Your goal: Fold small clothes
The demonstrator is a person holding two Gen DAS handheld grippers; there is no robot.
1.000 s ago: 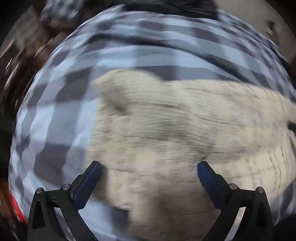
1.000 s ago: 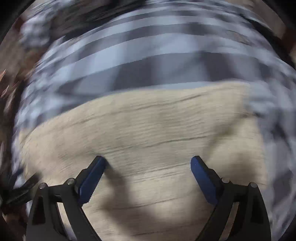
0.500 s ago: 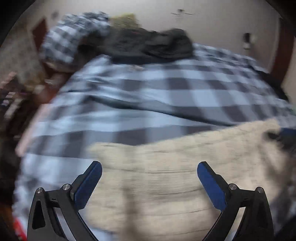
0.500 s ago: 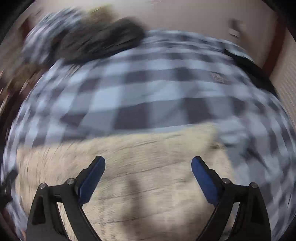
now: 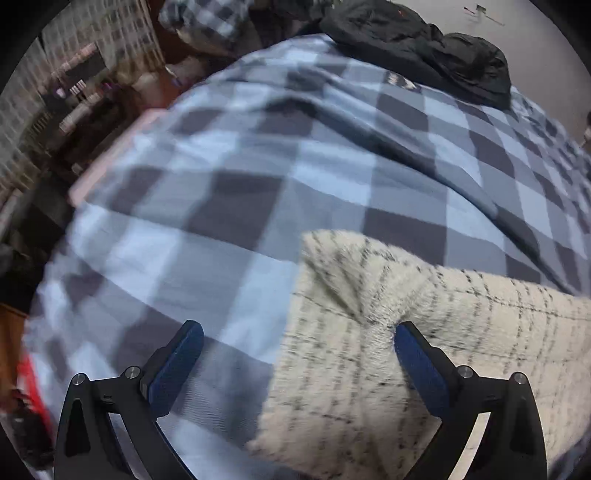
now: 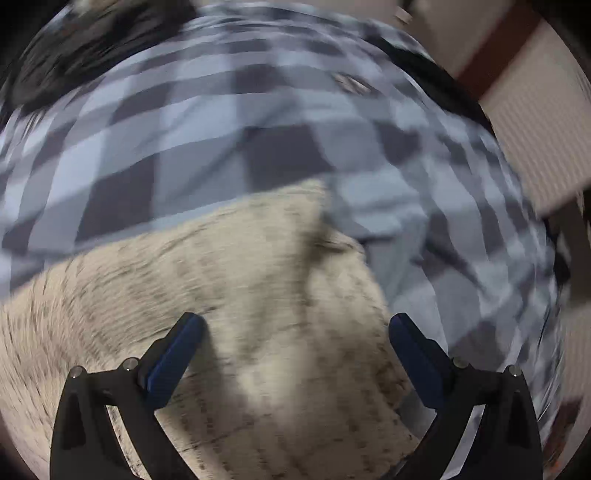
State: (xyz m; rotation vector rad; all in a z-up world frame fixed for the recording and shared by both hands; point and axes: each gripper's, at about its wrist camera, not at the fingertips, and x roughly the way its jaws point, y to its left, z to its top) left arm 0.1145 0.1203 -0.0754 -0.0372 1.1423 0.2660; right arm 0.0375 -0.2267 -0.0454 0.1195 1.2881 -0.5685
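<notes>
A cream garment with thin dark lines (image 5: 424,332) lies folded on a blue and grey checked bedspread (image 5: 258,177). In the left wrist view its left edge runs between my fingers and its corner puckers near the right pad (image 5: 413,354). My left gripper (image 5: 295,347) hovers over that edge, open, with nothing pinched. In the right wrist view the cream garment (image 6: 258,295) fills the lower left, its right corner near the middle. My right gripper (image 6: 295,339) hangs above it, its jaws opening wide and pressing on nothing.
A black garment (image 5: 424,44) lies bunched at the far end of the bed. A checked pillow (image 5: 207,18) sits beyond it at the top left. Dark cluttered furniture (image 5: 74,103) stands past the bed's left edge. A pale wall with a brown strip (image 6: 509,74) shows at the right.
Both views pulled back and tilted up, so more bedspread and the room show. The garment has slid right in the left wrist view and left in the right wrist view.
</notes>
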